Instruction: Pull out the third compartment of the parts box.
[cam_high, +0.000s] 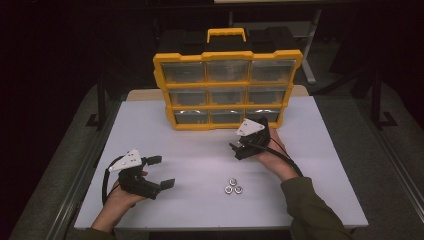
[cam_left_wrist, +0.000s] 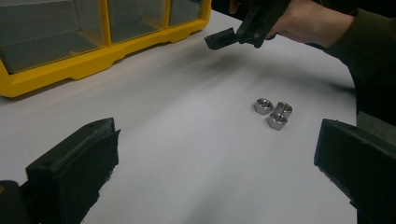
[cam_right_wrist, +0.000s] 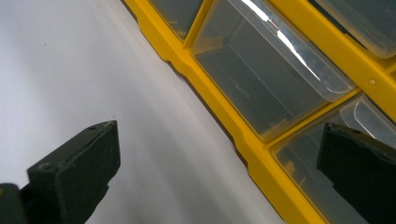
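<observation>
We judge nothing is begun: three nuts (cam_high: 232, 187) lie loose on the counter (cam_high: 320, 165); the organizer's (cam_high: 227, 90) drawers look shut, perhaps empty. Both the left gripper (cam_high: 164, 171) and right gripper (cam_right_wrist: 219, 172) hold their fingers apart, empty.

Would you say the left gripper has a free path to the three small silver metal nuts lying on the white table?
Probably yes. The left gripper is open, and bare white table lies between it and the three small silver metal nuts. The right gripper hovers farther back, near the yellow drawer organiser.
</observation>
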